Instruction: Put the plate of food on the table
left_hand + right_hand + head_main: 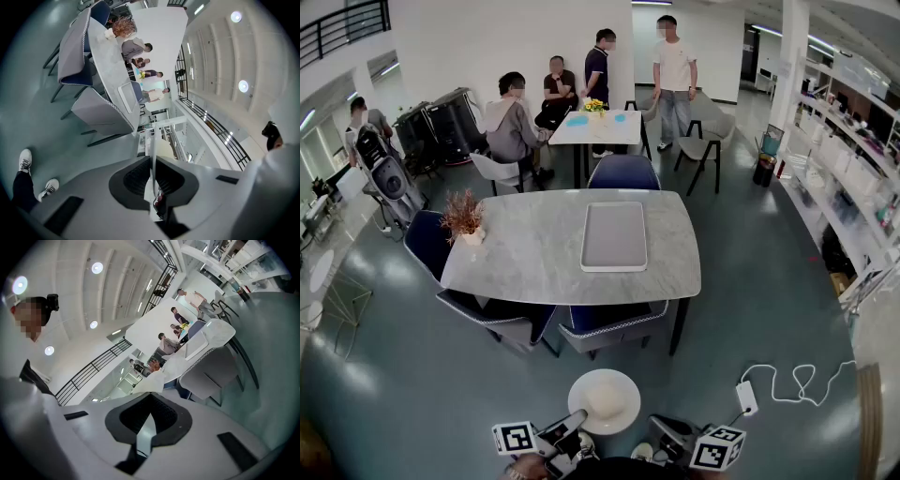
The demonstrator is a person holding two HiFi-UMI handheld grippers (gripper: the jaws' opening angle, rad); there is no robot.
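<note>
Looking steeply down, the round white plate [605, 401] sits right at the bottom of the head view, out over the grey-green floor [741, 309] and well short of the desk, with a pale rounded mound of food [605, 399] in its middle. The left tongs [579, 418] sit on the plate's near-left rim, the right tongs [656, 424] at its near-right rim. Over to the left gripper view: the left tongs [153, 176] are clamped tight on the plate [152, 143], seen edge-on as a thin white blade running up between the dark pads. Right gripper view now: the right tongs [147, 417] are closed as well, with a white wedge of the plate [145, 436] rim pinched between them. Ahead, the long grey marble desk with rounded corners [534, 253] carries a shallow grey rectangular tray [614, 236] lying flat near its middle, plain grey inside from edge to edge. At the desk's left end stands a small white pot [472, 238] holding a bushy dried reddish-brown plant [463, 212]. Blue upholstered chairs [623, 172] ring the desk, and a white power strip with its cable [747, 397] lies on the floor to the right of the plate
</note>
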